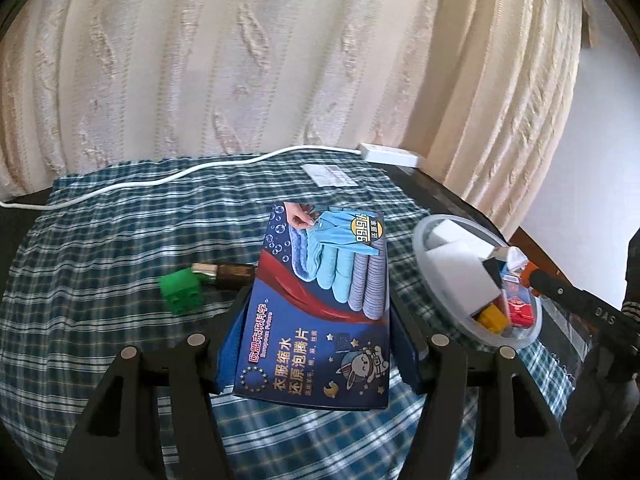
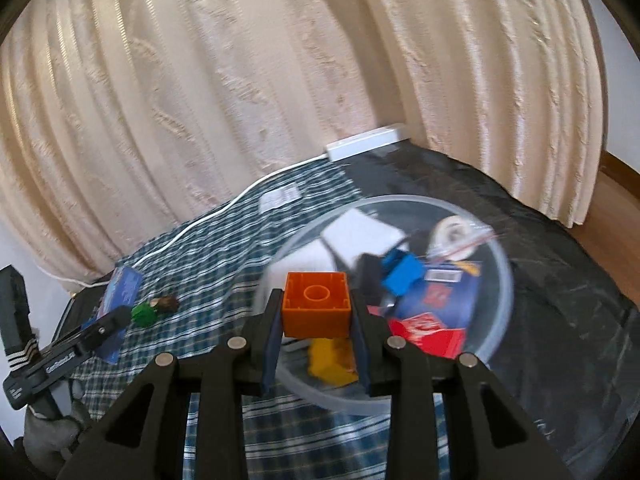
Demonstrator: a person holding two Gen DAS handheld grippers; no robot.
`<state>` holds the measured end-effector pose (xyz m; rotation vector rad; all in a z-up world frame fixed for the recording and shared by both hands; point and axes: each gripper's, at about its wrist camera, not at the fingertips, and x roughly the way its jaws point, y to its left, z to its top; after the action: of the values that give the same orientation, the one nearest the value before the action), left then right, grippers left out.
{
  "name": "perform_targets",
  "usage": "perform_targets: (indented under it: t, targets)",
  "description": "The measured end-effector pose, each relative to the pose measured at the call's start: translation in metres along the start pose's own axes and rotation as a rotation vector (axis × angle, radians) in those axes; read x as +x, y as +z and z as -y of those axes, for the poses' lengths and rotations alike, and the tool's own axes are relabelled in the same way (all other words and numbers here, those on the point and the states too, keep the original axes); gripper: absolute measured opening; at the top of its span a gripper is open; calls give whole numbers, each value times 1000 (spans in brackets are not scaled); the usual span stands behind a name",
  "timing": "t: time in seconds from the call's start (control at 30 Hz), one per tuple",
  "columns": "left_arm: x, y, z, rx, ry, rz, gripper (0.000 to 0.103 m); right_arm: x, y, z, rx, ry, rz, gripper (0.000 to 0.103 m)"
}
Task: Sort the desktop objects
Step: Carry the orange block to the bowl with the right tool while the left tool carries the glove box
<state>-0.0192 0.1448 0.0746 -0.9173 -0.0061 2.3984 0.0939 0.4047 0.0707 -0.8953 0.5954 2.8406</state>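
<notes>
— Curtain (image 1: pixel 240 60) at back, plaid cloth (image 1: pixel 100 220) on table. Ur grippers?
— My left gripper (image 1: pixel 316 320) clamps blue box (image 1: pixel 320 300); right gripper (image 2: pixel 316 320) pinches orange block (image 2: pixel 316 306) above clear bowl (image 2: pixel 502 300).
— Green block (image 1: pixel 181 288)?
— On cloth, touching brown tube (image 1: pixel 228 274).

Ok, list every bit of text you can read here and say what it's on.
"衣服缩水还原泡腾片": blue box held in the left hand-held gripper.
"99.9%": yellow badge on the same box.
"DAS": right hand-held gripper's arm.
Box's smaller print, red packet in the bowl, white label: too blurred.
</notes>
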Motion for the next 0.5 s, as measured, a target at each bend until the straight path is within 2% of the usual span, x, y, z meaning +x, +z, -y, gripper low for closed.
perform_targets:
  t: [0.5]
  targets:
    - [17, 5, 57, 48, -78, -26, 66, 14, 1, 44, 22, -55, -21, 34]
